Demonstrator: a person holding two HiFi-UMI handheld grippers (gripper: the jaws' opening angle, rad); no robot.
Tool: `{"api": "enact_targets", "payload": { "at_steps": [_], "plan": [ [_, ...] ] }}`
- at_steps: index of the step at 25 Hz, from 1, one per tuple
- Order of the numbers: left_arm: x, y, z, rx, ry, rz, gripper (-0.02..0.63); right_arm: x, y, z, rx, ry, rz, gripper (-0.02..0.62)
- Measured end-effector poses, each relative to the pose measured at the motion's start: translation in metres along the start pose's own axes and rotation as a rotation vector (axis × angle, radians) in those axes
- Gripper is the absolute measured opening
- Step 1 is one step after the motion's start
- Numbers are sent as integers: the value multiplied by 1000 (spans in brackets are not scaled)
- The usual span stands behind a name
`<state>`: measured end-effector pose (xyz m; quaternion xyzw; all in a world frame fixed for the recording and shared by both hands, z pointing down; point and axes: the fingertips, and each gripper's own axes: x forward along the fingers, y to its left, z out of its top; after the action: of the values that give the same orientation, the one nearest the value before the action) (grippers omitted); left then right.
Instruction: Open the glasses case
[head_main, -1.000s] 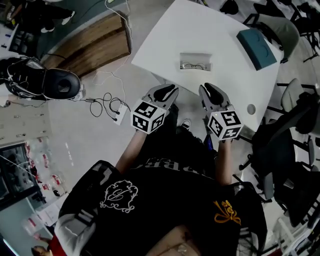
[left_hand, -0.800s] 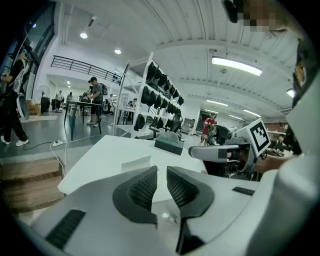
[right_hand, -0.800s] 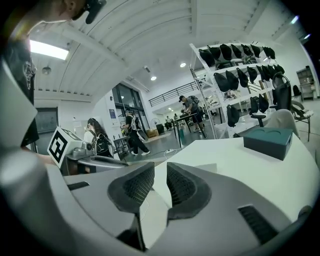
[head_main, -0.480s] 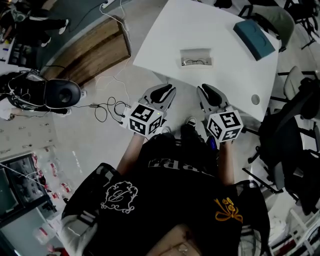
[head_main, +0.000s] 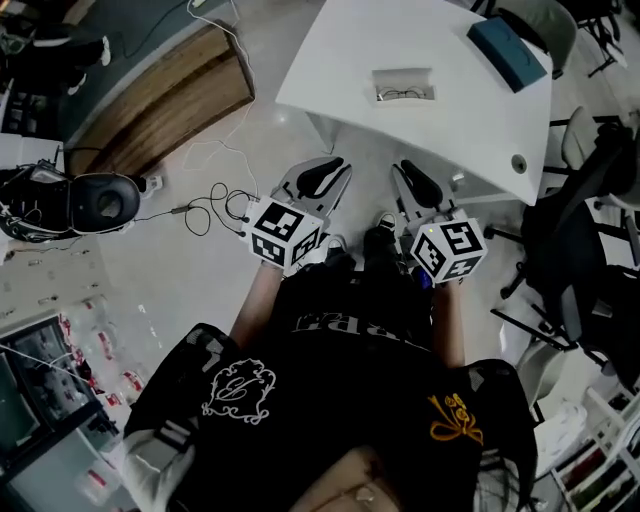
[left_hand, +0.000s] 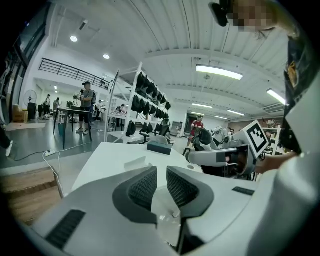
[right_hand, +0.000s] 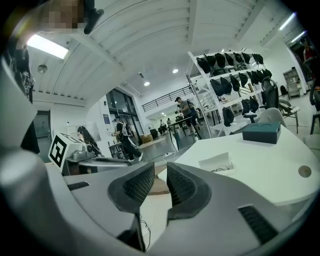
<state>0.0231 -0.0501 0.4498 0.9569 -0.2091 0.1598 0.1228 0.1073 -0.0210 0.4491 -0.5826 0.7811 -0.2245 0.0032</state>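
Observation:
The teal glasses case (head_main: 508, 52) lies shut at the far right corner of the white table (head_main: 460, 120); it also shows as the teal case (left_hand: 160, 146) and teal case (right_hand: 261, 133) in the gripper views. A clear box with glasses (head_main: 405, 87) sits mid-table. My left gripper (head_main: 325, 170) and right gripper (head_main: 408, 172) hang side by side over the floor, short of the table's near edge. Each has a narrow gap between its pads and holds nothing, as the left gripper (left_hand: 161, 175) and right gripper (right_hand: 161, 170) views show.
Office chairs (head_main: 585, 240) crowd the table's right side. A wooden platform (head_main: 150, 110) and loose cables (head_main: 205, 205) lie on the floor to the left, with a black headset-like device (head_main: 95, 200) beyond. People and shelves of black gear stand in the background.
Both grippers and the person have backed away from the table; the table and its case now sit farther up the head view. Jaw gaps look the same.

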Motion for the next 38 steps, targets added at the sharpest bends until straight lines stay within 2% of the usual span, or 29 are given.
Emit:
{"api": "enact_targets", "payload": {
  "at_steps": [6, 12, 19, 23, 28, 38],
  "plan": [
    [-44, -10, -12, 24, -24, -61, 67, -13, 48, -18, 39, -18, -21, 71],
    [-69, -32, -25, 39, -36, -158, 67, -31, 80, -29, -12, -24, -71, 44],
    [-81, -51, -33, 53, -55, -236, 46, -43, 101, -35, -66, -36, -108, 15],
    [-85, -56, -27, 58, -73, -262, 35, -46, 106, -33, -58, -54, -110, 14],
    [-90, -58, -20, 75, -81, -276, 32, -47, 110, -28, 1, -85, -91, 14],
    [-95, -62, -17, 87, -83, -293, 32, -48, 113, -30, -5, -67, -88, 14]
  ]
}}
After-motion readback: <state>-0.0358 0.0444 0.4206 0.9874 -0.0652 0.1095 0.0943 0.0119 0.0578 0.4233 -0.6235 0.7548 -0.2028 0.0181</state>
